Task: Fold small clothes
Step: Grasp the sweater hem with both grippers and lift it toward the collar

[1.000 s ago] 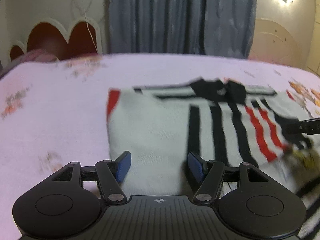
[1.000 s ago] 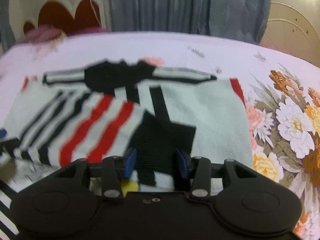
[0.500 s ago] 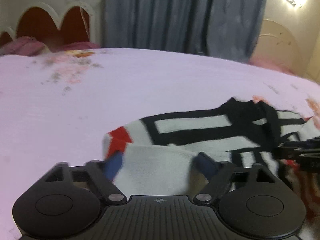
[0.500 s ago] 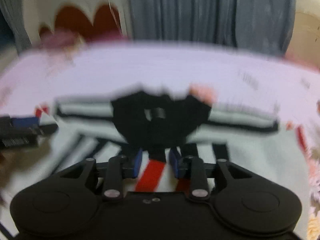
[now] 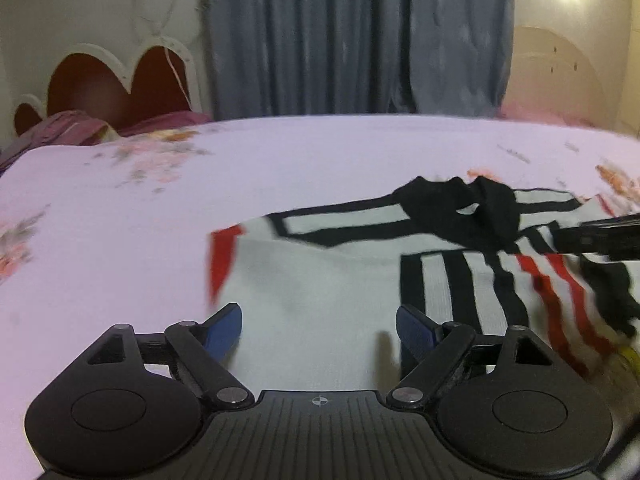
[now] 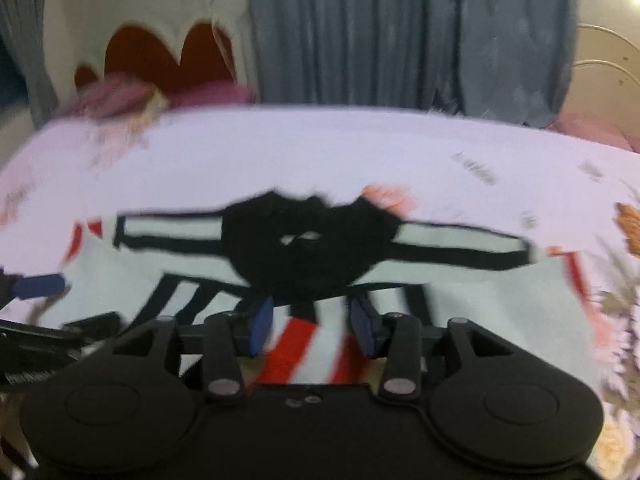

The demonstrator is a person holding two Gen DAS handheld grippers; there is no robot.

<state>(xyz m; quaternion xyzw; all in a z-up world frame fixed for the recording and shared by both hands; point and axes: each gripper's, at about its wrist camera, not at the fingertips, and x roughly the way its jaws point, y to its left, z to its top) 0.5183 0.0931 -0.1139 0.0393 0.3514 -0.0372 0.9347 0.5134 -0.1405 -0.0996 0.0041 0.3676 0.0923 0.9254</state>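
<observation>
Nearest in the left wrist view, the left gripper (image 5: 319, 330) has its blue fingers spread wide. Between them shows only the plain white side of the knitted sweater (image 5: 320, 292), and they hold nothing. In the right wrist view the right gripper (image 6: 310, 326) has a narrower gap. The red and black striped fold of the garment lies in that gap. The picture is blurred, so I cannot tell if the pads press the cloth or only stand over it.

The sweater lies spread on the pale lilac bedsheet (image 5: 120, 216), directly in front of both grippers. Its long axis runs left to right across both views. The black collar (image 6: 308, 240) is on the far edge, with the white black-edged band stretching out to both sides of it. The left gripper is at the garment's left end, near the red edge (image 5: 220, 264), and the right one is near the middle, just before the collar.

Behind the bed are a scalloped headboard (image 5: 120, 76) and a grey curtain (image 5: 352, 36).

I judge that the next fold must go across this long axis.
</observation>
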